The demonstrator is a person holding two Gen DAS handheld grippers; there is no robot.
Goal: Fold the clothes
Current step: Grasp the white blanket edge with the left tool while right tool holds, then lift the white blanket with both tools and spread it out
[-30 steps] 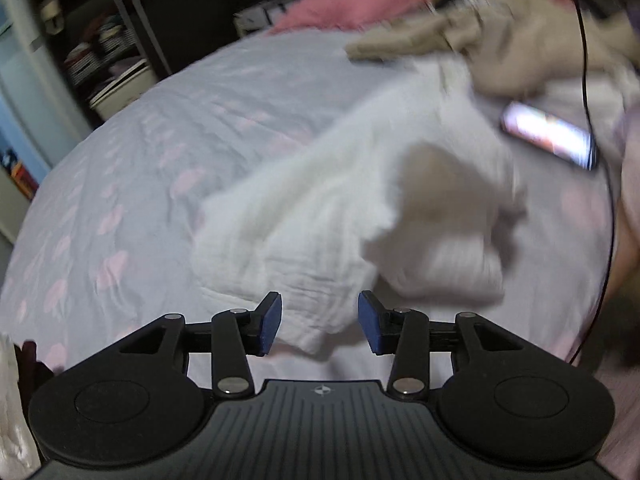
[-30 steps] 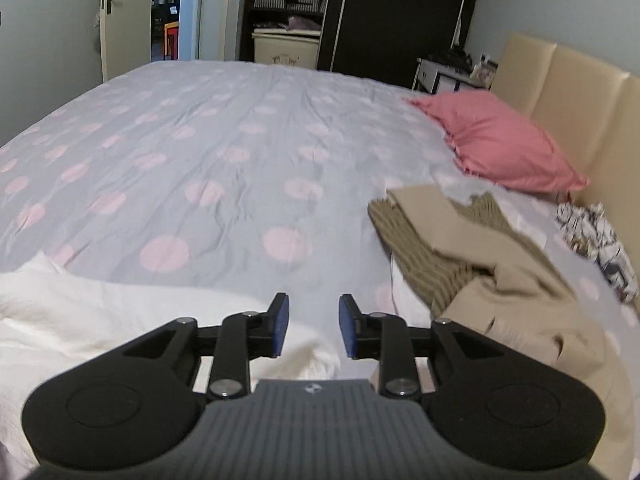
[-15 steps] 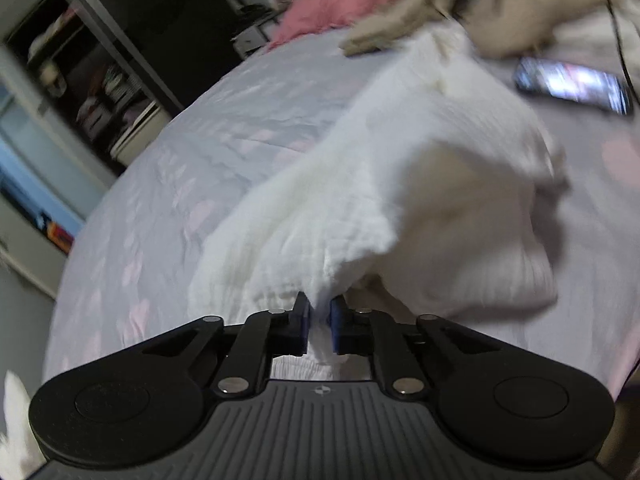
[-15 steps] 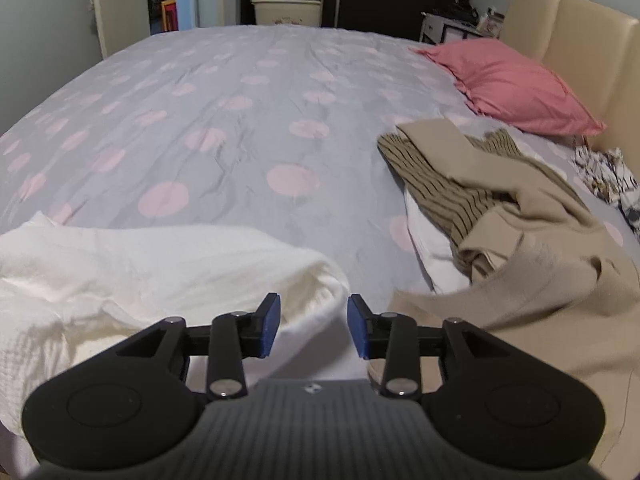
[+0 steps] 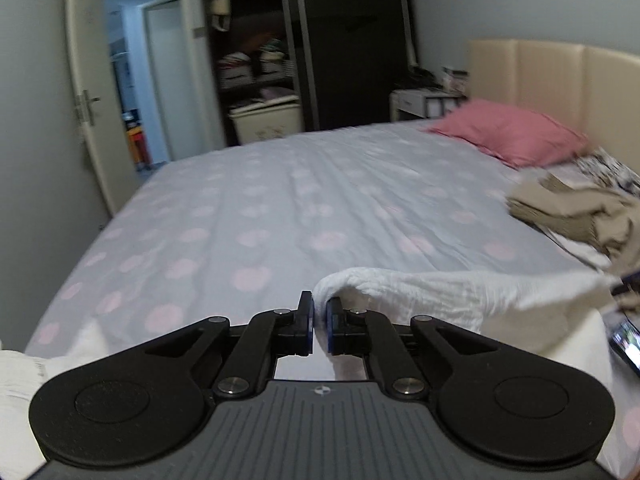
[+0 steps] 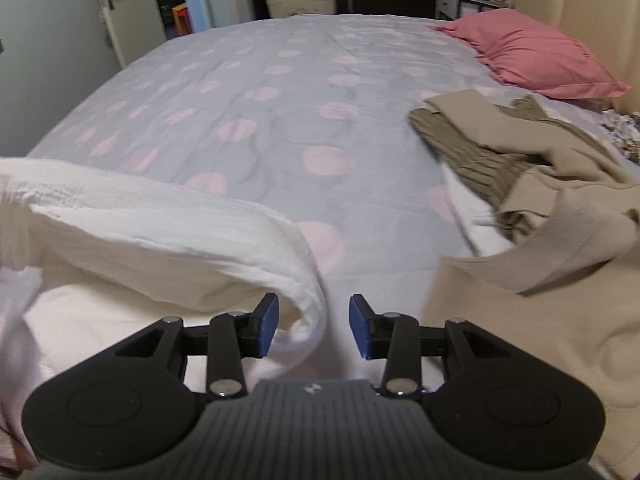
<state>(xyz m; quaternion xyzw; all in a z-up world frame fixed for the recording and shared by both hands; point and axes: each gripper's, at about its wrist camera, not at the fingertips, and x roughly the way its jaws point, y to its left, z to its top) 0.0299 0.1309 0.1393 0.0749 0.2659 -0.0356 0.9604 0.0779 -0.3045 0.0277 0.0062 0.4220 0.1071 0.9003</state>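
A white crinkled garment (image 5: 460, 296) lies across the near edge of the bed. My left gripper (image 5: 319, 322) is shut on its left corner, and the cloth runs off to the right from the blue pads. In the right wrist view the same white garment (image 6: 168, 232) is lifted in a curved fold, and its right end hangs between the fingers of my right gripper (image 6: 313, 330), which stands open around that edge.
A heap of beige and olive clothes (image 6: 540, 168) lies at the right on the grey bedspread with pink dots (image 6: 280, 92). A pink pillow (image 6: 532, 56) rests by the headboard. A lit phone (image 5: 626, 344) lies at the right edge. Wardrobe and door stand beyond the bed.
My left gripper closed on the white garment's corner and swung up to face the room. My right gripper opened wider and moved down to the garment's right end, which has risen.
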